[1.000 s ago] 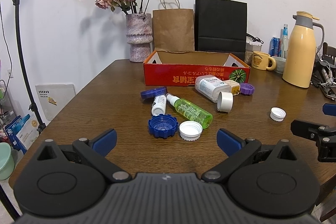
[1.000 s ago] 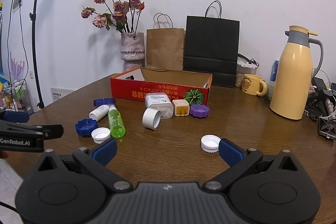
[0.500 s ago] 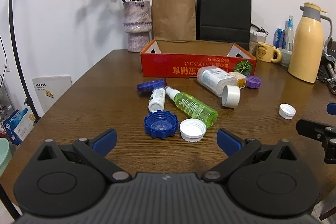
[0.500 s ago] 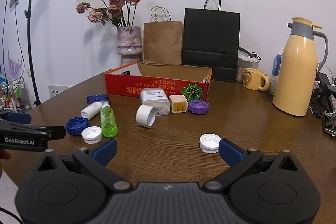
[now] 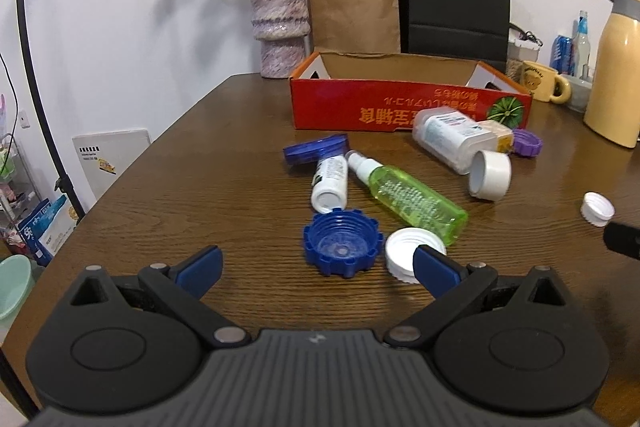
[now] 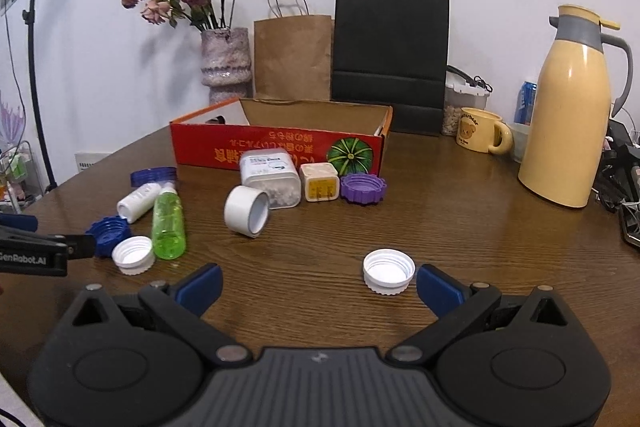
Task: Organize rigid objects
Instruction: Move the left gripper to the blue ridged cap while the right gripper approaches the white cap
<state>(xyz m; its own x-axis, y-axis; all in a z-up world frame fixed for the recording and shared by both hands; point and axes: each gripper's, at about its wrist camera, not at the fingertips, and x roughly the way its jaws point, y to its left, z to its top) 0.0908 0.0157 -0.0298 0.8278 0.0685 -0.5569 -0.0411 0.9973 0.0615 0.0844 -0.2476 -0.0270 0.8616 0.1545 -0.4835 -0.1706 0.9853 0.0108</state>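
Left wrist view first: left gripper point(image 5: 316, 265) spread wide, nothing between the pads, hovering low over the wooden table point(image 5: 192, 195). Just ahead and centred in the gap, blue ridged cap point(image 5: 341, 242) lying open side up; touching distance to its right, a white cap point(image 5: 414, 253) partly behind the right pad. Beyond those, green spray bottle point(image 5: 408, 195) on its side, long axis running diagonally from near right to far left, nozzle pointing away. Farther still, red cardboard box point(image 5: 400, 107), seemingly the place for everything.

Right wrist view: right gripper point(image 6: 318, 283) likewise spread and empty, lone white cap point(image 6: 389, 270) just ahead, off-centre toward the right pad.

Judged nearer to the blue ridged cap: left gripper; straight advance, no turn needed.
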